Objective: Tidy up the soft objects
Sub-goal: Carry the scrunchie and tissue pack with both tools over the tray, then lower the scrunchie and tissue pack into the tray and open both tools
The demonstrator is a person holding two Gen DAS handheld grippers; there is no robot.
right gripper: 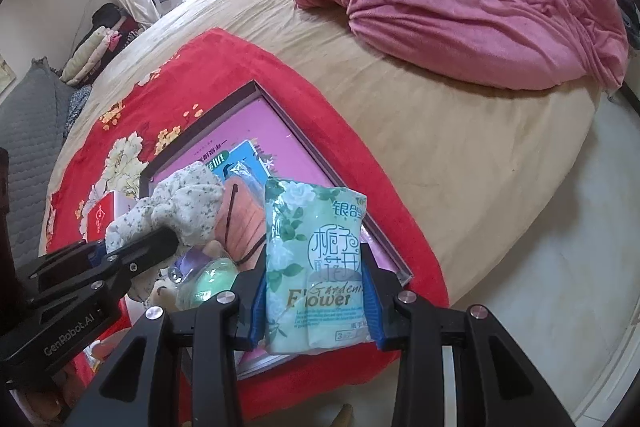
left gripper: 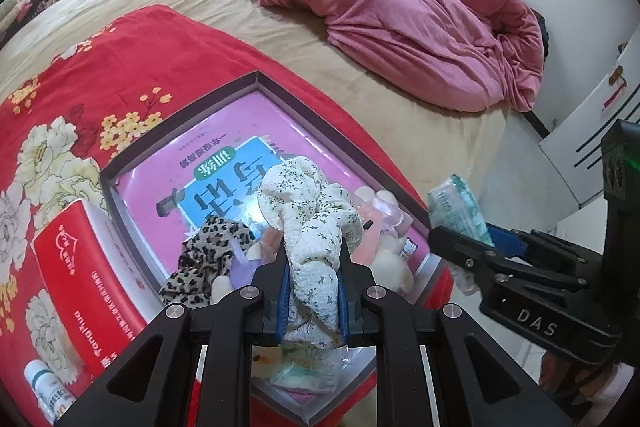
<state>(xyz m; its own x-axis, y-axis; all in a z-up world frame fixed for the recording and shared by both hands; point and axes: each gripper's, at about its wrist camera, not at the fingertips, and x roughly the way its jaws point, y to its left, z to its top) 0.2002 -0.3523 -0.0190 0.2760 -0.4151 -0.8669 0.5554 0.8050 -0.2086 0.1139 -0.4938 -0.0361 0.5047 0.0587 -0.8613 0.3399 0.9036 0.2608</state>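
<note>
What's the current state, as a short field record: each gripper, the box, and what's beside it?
left gripper: shut on white floral scrunchie, above box
right gripper: shut on green tissue pack
box: open, on red floral blanket; holds pink book, leopard scrunchie, other small items
beside box: red tissue box, white bottle
</note>
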